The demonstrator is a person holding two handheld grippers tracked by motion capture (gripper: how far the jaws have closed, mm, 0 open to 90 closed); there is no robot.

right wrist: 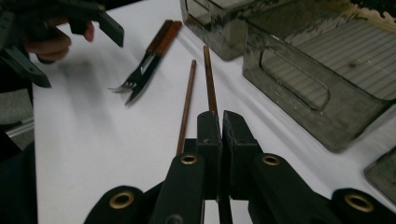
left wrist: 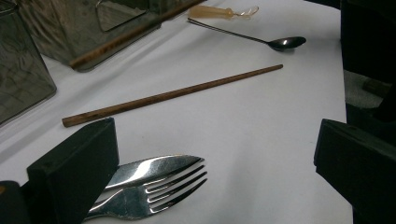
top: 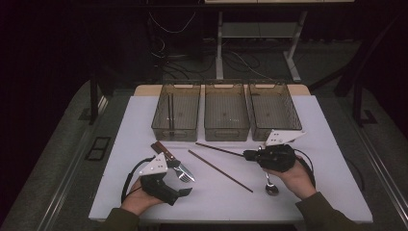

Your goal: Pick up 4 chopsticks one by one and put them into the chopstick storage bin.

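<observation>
Two chopsticks: one (top: 219, 149) clenched in right hand-held gripper (top: 247, 155) before middle bin (top: 226, 111), other (top: 220, 171) nearer | three bins | fork (top: 183, 172), knife (top: 169, 158), spoon (top: 271, 186): one each | left hand-held gripper (top: 185, 191) released

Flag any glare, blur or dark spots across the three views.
High view: room around the white table is nearly black, table evenly lit. Left gripper view: bright glare on the fork and knife; near jaws soft. Right gripper view: left gripper motion-blurred; held chopstick sharp.
</observation>
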